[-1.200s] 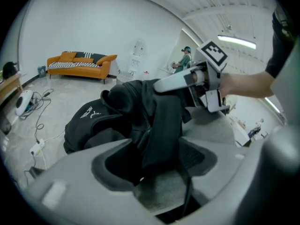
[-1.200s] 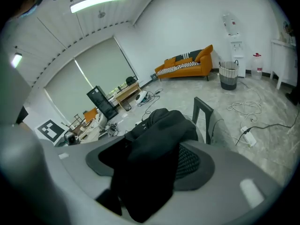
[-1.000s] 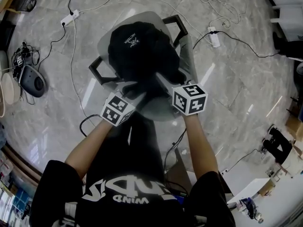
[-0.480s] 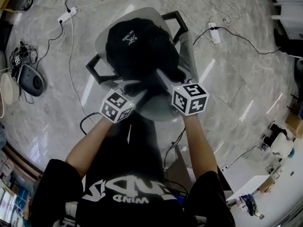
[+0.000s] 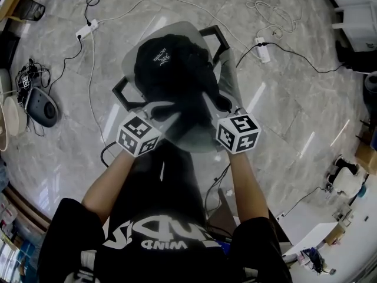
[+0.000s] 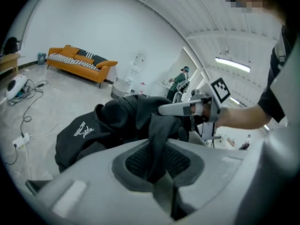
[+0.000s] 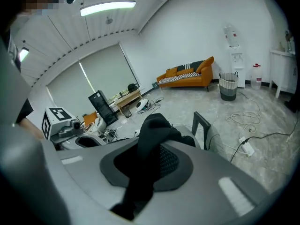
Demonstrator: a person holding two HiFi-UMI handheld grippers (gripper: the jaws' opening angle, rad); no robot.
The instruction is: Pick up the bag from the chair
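A black bag (image 5: 171, 69) with a small white logo rests on a grey chair (image 5: 227, 69) with black armrests, seen in the head view. My left gripper (image 5: 168, 112) is shut on a black strap of the bag (image 6: 157, 139) at the bag's near left side. My right gripper (image 5: 206, 102) is shut on another strap (image 7: 147, 158) at its near right side. In the left gripper view the bag (image 6: 93, 130) bulges beyond the jaws, and the right gripper (image 6: 187, 109) shows across it. Both straps run between the jaws' dark pads.
A power strip (image 5: 262, 46) with cables lies on the marble floor right of the chair, another (image 5: 87, 27) to the left. A dark device (image 5: 40, 104) and tangled wires sit at far left. An orange sofa (image 7: 187, 76) and a bin (image 7: 228, 92) stand against the far wall.
Both grippers have drawn slightly back toward me and down in the frame, still holding the straps. The bag has shifted a little with them.
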